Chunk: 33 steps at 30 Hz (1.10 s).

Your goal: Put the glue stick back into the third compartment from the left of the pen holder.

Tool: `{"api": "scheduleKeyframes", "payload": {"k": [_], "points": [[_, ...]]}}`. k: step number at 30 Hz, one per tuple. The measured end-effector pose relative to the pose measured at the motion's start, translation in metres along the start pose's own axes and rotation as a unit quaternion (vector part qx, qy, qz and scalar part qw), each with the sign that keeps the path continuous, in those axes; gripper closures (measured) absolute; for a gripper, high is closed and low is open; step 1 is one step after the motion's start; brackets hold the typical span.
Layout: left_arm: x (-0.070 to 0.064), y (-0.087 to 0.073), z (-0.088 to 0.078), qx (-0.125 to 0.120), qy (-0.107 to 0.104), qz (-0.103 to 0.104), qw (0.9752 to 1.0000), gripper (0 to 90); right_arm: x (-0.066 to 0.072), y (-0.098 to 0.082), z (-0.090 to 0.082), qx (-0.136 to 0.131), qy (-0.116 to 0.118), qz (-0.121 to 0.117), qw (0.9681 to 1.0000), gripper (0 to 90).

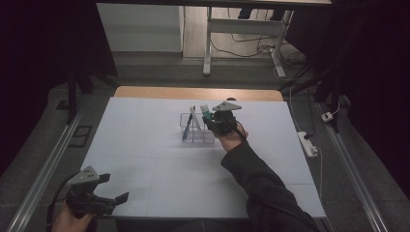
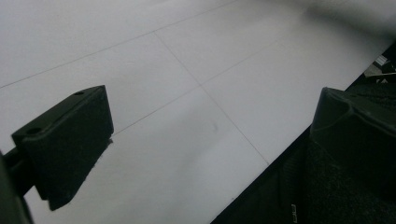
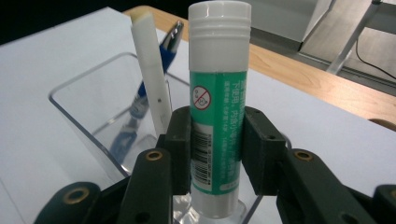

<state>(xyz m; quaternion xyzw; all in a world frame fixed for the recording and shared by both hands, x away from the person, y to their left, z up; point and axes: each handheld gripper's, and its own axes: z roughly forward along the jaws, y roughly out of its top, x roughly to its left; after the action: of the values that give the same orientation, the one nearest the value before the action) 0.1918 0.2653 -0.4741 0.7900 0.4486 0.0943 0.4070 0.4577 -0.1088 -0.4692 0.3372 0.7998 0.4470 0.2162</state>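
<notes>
White matte table (image 1: 145, 159), clear plastic box (image 3: 93, 93), cylindrical glue stick (image 3: 217, 116) clamped by right claw (image 3: 217, 149)

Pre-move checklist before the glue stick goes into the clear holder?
1. Right tongs shut on glue stick: ok.
2. Stick upright, cap up: ok.
3. Stick over the clear holder: ok.
4. Free room in holder beside white pen and blue pen: ok.
5. Which compartment lies below the stick: cannot tell.
6. Left tongs open, at the near table edge away from the holder: ok.
</notes>
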Motion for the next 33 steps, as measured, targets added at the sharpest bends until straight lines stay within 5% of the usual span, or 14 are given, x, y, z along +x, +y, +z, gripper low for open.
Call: {"api": "scheduleKeyframes", "payload": {"k": [8, 14, 26, 33], "points": [[0.000, 0.000, 0.000, 0.000, -0.001, -0.003, 1.0000, 0.0, 0.004, 0.000, -0.001, 0.003, -0.007, -0.007, 0.9999, 51.4], [0.002, -0.001, -0.002, -0.008, 0.000, -0.011, 0.9999, 0.0, 0.006, 0.006, -0.009, 0.011, 0.011, -0.002, 0.9999, 40.0], [0.001, -0.001, -0.001, 0.002, 0.015, -0.009, 0.9998, 0.0, 0.003, 0.013, -0.051, 0.043, 0.079, 0.024, 0.9957, 17.0], [0.001, 0.000, 0.000, 0.005, 0.015, -0.009, 0.9998, 0.0, 0.006, 0.008, -0.079, 0.057, 0.095, 0.014, 0.9937, 8.9]]}}
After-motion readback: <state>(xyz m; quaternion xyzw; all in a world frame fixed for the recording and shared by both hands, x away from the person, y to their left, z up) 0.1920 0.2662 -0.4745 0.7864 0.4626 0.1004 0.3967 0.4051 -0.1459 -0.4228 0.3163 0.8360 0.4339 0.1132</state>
